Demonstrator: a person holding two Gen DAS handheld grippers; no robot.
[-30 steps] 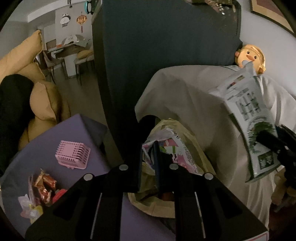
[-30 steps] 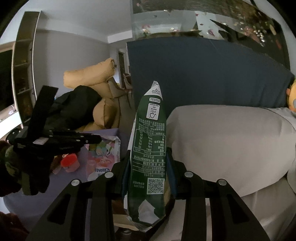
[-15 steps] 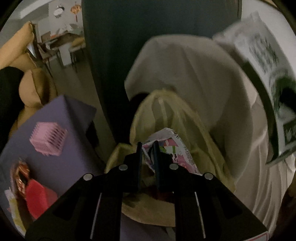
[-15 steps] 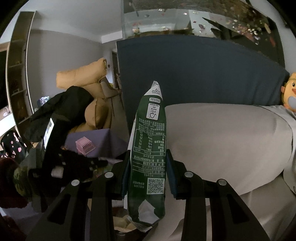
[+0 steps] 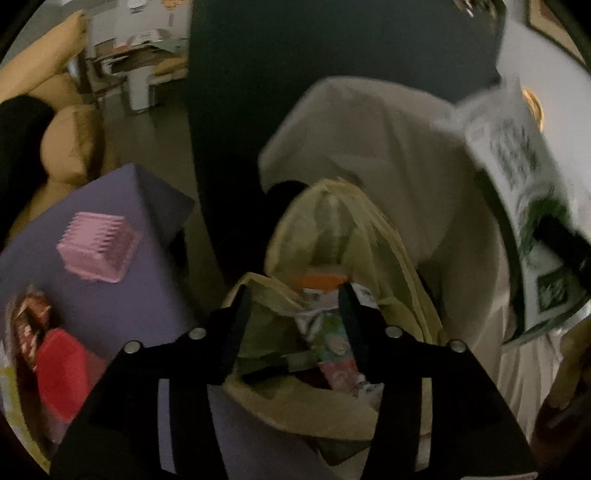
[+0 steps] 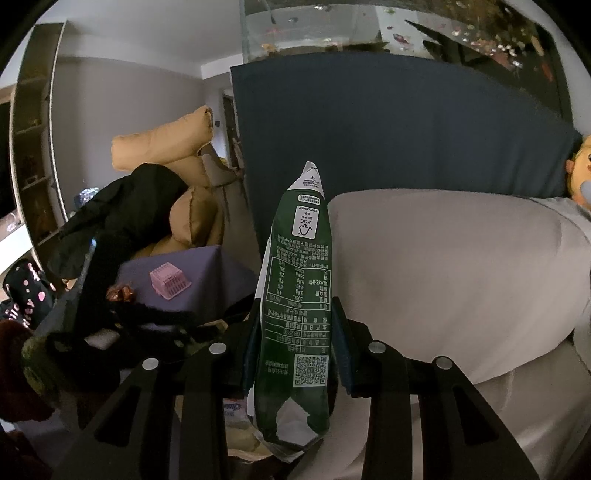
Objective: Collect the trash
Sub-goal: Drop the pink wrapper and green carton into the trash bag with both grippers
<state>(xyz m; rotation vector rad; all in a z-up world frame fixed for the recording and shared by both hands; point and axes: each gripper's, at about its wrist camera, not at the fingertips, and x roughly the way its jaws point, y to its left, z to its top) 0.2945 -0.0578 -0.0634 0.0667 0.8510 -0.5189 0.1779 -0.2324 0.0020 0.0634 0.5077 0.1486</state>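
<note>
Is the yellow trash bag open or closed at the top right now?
Open. In the left wrist view the yellow trash bag gapes wide, with a colourful wrapper and other trash visible inside.

A home living room: tan sofa cushions (image 6: 162, 151), a fish tank (image 6: 369, 29) above a dark partition, wall shelving (image 6: 33, 129), dining furniture (image 5: 136, 62) beyond

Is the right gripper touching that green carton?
Touching. In the right wrist view, the right gripper has both fingers pressed flat against the sides of the green carton, which stands upright between them.
</note>
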